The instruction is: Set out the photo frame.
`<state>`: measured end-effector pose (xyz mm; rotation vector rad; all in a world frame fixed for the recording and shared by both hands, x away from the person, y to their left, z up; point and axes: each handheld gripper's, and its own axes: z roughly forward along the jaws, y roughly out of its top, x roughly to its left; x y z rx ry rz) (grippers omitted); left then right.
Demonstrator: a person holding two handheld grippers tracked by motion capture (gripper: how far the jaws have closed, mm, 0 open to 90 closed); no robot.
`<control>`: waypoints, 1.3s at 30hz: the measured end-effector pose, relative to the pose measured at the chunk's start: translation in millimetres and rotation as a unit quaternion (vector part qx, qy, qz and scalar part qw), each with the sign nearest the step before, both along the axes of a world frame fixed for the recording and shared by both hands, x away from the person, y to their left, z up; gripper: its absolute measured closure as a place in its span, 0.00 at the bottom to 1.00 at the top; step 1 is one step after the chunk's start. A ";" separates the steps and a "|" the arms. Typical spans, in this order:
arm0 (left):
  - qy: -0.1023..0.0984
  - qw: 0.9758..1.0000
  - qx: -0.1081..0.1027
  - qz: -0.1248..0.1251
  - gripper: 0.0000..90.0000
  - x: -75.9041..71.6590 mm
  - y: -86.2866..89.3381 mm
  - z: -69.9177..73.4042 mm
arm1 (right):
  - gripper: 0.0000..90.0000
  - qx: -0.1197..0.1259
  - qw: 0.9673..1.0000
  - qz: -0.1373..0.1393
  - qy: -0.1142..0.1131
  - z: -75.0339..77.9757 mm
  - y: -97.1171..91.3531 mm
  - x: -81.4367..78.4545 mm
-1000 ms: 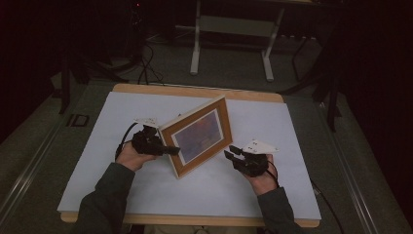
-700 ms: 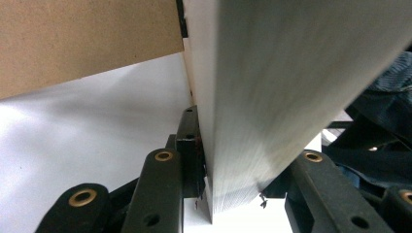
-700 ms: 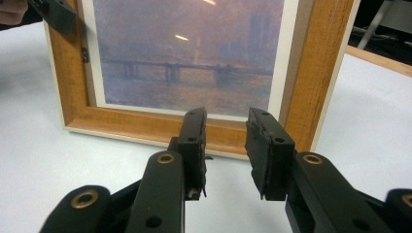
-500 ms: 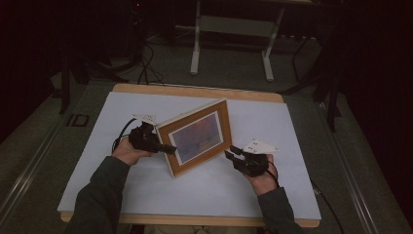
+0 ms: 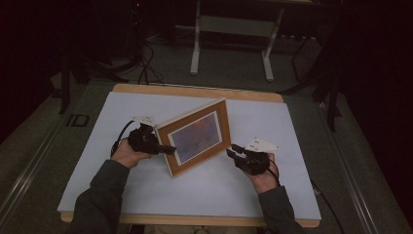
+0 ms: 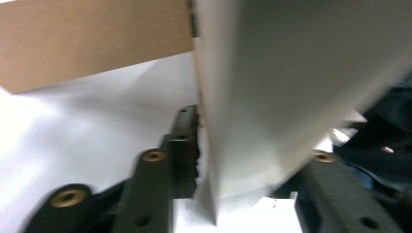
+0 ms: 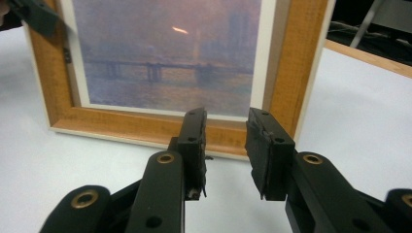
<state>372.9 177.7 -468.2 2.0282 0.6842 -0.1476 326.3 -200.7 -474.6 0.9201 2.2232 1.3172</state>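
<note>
A wooden picture frame (image 5: 199, 136) holding a hazy purple bridge painting stands tilted on edge on the white table (image 5: 146, 105). My left gripper (image 5: 170, 150) is shut on the frame's left edge. In the left gripper view the frame's pale back (image 6: 272, 97) runs between the jaws of that gripper (image 6: 243, 145). My right gripper (image 5: 233, 151) is open, just off the frame's lower right side and apart from it. The right gripper view has this gripper (image 7: 226, 121) facing the frame (image 7: 165, 63), nothing between its jaws, and the left gripper (image 7: 29, 17) at the top left.
The tabletop has a wooden border (image 5: 195, 91) along its far side. Beyond it on the dark floor stand a metal stand's legs (image 5: 229, 44) and loose cables (image 5: 146, 63). Bare white surface lies on both sides of the frame.
Little differs: the left hand and the frame edge it holds wobbled slightly. The right gripper stayed in place, open.
</note>
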 end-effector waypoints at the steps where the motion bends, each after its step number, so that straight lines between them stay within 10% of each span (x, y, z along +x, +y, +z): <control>1: -0.004 1.000 0.002 0.010 0.64 -2.5 -0.7 -0.2 | 0.76 0.000 1.000 -0.001 0.001 -0.2 -0.1 0.8; 9: -0.036 0.996 -0.005 0.080 0.51 -20.4 0.0 6.2 | 0.76 -0.003 1.000 -0.013 0.004 -0.2 0.3 13.1; 27: -0.077 0.974 -0.012 0.211 0.58 -71.6 7.6 -2.1 | 0.99 0.008 0.998 -0.057 0.026 1.2 0.5 64.9; 33: -0.080 0.969 0.002 0.234 0.62 -75.9 3.4 -4.2 | 0.86 0.012 0.998 -0.048 0.039 -1.7 0.8 80.6; 39: -0.074 0.970 0.006 0.232 0.66 -76.1 -3.8 -7.4 | 0.68 0.019 0.998 -0.032 0.053 -6.2 2.2 89.8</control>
